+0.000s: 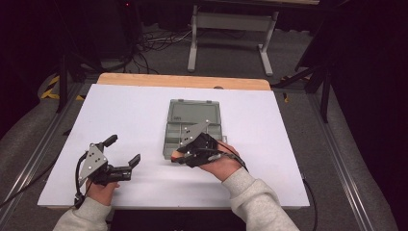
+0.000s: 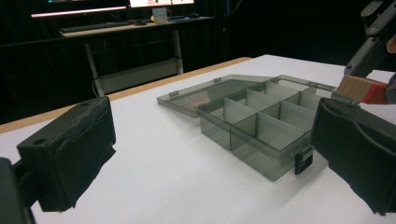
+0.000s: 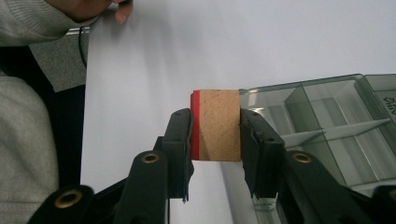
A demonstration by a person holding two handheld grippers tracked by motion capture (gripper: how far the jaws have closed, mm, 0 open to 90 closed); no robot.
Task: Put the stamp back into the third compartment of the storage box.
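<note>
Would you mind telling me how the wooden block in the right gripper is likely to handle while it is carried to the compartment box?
The wooden block looks stiff: the right gripper clamps its flat sides with no visible give. Its bare wood grain probably grips the pads well, so slipping seems unlikely. With square faces and one red edge, it should sit flat rather than roll once set in the compartment box.

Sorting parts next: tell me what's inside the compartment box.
The grey compartment box lies open; the compartments in view look empty. The right tongs and their wooden block cover its near corner.
</note>
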